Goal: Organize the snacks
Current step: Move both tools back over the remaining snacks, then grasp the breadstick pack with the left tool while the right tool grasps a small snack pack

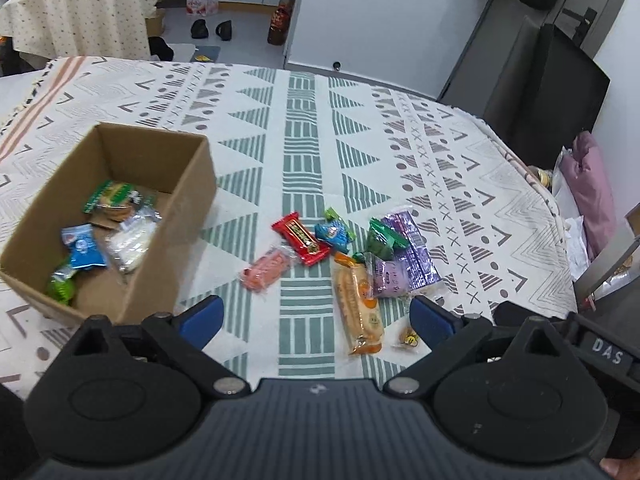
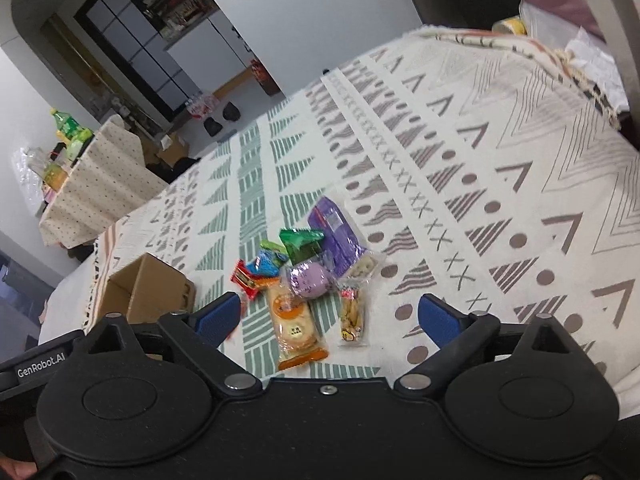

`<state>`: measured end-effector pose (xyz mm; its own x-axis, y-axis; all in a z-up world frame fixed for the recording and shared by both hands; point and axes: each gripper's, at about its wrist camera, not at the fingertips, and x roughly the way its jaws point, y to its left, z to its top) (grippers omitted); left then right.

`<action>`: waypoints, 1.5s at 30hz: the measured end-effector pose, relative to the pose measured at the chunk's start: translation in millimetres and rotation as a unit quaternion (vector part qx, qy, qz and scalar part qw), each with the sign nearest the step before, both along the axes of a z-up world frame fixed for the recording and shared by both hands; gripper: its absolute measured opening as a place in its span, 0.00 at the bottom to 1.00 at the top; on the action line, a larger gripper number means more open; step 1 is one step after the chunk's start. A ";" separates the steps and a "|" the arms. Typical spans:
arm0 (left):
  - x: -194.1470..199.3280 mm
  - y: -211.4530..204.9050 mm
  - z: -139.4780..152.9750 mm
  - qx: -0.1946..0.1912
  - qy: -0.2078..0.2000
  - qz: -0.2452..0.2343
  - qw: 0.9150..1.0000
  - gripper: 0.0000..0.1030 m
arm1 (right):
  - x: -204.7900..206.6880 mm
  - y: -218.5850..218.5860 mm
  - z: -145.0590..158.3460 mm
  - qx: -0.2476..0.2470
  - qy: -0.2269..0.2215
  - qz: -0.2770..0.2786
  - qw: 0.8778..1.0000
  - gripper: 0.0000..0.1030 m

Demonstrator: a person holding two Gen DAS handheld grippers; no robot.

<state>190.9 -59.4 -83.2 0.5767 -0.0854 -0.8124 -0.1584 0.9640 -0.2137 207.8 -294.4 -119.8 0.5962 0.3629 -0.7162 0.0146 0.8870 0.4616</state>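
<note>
A cardboard box (image 1: 188,200) stands at the left on the patterned tablecloth and holds several wrapped snacks, among them a blue packet (image 1: 84,248) and a green cracker pack (image 1: 114,196). Loose snacks lie in a cluster to its right: a red bar (image 1: 302,238), a pink packet (image 1: 266,268), an orange cake pack (image 1: 360,308), a purple bag (image 1: 410,252). My left gripper (image 1: 316,322) hovers open just short of the cluster, nothing between its fingers. My right gripper (image 2: 330,318) is open too, over the orange cake pack (image 2: 296,330) and a small clear snack pack (image 2: 352,314).
The table's right edge drops off near a pink cushion (image 1: 592,196) and a dark chair (image 1: 548,92). Another cloth-covered table (image 1: 80,12) stands beyond the far left edge. Bare tablecloth (image 1: 304,120) stretches behind the snacks.
</note>
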 end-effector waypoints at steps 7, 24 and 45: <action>23.8 -8.0 -34.1 -0.004 0.032 -0.006 0.999 0.88 | 13.9 -2.8 -18.5 0.010 0.026 -0.010 1.000 0.92; 69.9 -34.2 -101.0 -0.037 0.081 -0.022 0.996 0.64 | 55.4 -10.2 -68.9 0.055 0.090 -0.030 0.994 0.70; 74.4 -23.8 -104.4 -0.043 0.070 -0.003 0.997 0.21 | 76.9 5.5 -91.0 0.047 0.111 0.001 0.993 0.50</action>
<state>265.3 -83.2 -187.6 0.4575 -0.1606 -0.8746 -0.1876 0.9440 -0.2715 284.7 -289.0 -210.8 0.4262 0.4352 -0.7931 0.1231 0.8406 0.5274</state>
